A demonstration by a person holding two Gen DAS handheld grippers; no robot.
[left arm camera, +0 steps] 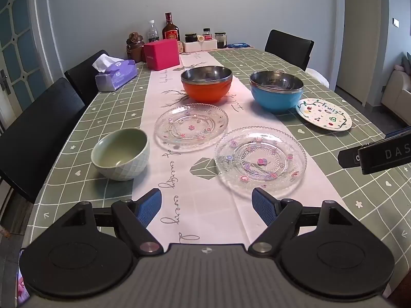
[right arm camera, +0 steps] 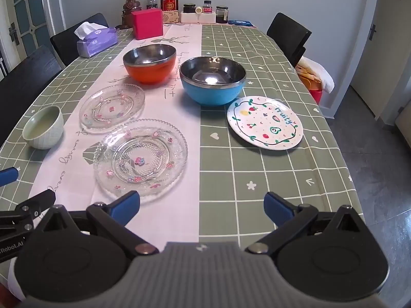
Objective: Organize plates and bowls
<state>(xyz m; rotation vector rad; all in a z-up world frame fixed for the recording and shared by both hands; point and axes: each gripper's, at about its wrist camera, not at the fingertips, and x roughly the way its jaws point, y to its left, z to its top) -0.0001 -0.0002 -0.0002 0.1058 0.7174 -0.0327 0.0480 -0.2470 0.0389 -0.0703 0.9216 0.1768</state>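
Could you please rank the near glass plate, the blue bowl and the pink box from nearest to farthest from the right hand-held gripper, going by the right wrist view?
From the right hand-held gripper:
1. Near glass plate, just ahead to the left, on the white runner.
2. Blue bowl, mid-table, roughly straight ahead.
3. Pink box, far end, left of centre.

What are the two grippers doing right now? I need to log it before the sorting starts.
Left gripper: open, holding nothing.
Right gripper: open, holding nothing.
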